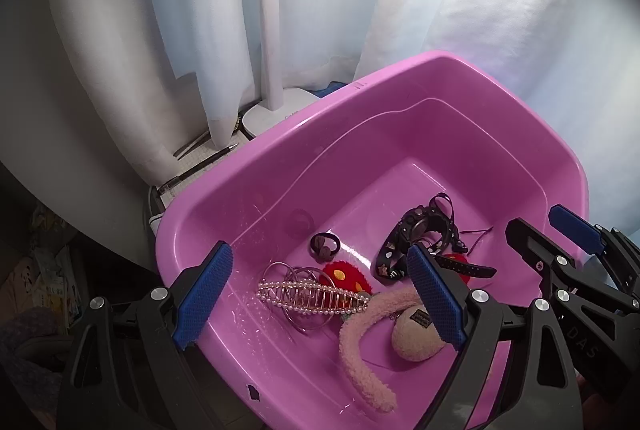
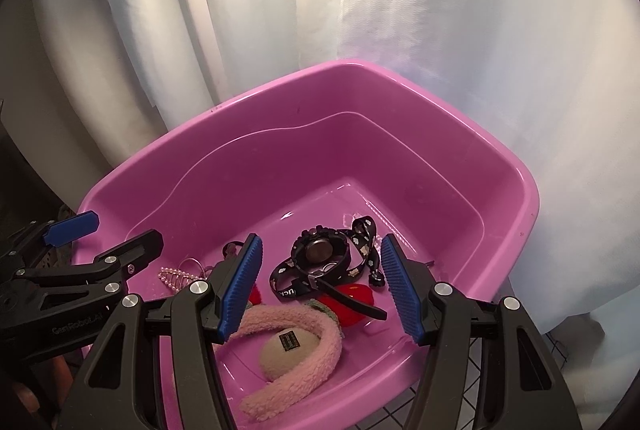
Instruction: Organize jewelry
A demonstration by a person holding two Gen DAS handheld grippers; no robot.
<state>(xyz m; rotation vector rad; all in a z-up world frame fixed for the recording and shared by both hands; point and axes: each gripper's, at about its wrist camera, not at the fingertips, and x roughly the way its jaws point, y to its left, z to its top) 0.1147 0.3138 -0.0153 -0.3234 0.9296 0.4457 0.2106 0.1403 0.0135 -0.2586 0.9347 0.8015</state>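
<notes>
A pink plastic tub (image 1: 400, 78) (image 2: 500, 166) holds the jewelry. Inside lie a pearl hair clip (image 1: 312, 296) (image 2: 176, 276) on silver bangles (image 1: 304, 322), a black watch (image 1: 420, 226) (image 2: 320, 250) with a patterned black strap (image 2: 362, 248), a dark hair tie (image 1: 325, 246), red felt pieces (image 1: 344, 276) (image 2: 356, 300), a fluffy pink headband (image 1: 360, 358) (image 2: 304, 358) and a beige pompom (image 1: 416, 330) (image 2: 290, 350). My left gripper (image 1: 320, 294) is open and empty above the clip. My right gripper (image 2: 322, 288) is open and empty above the watch.
White curtains hang behind the tub. A white lamp base (image 1: 276, 110) and tweezers (image 1: 192, 146) lie at the back left. A black wire grid (image 2: 480, 382) shows under the tub's near right corner. The right gripper shows at the right of the left wrist view (image 1: 560, 246).
</notes>
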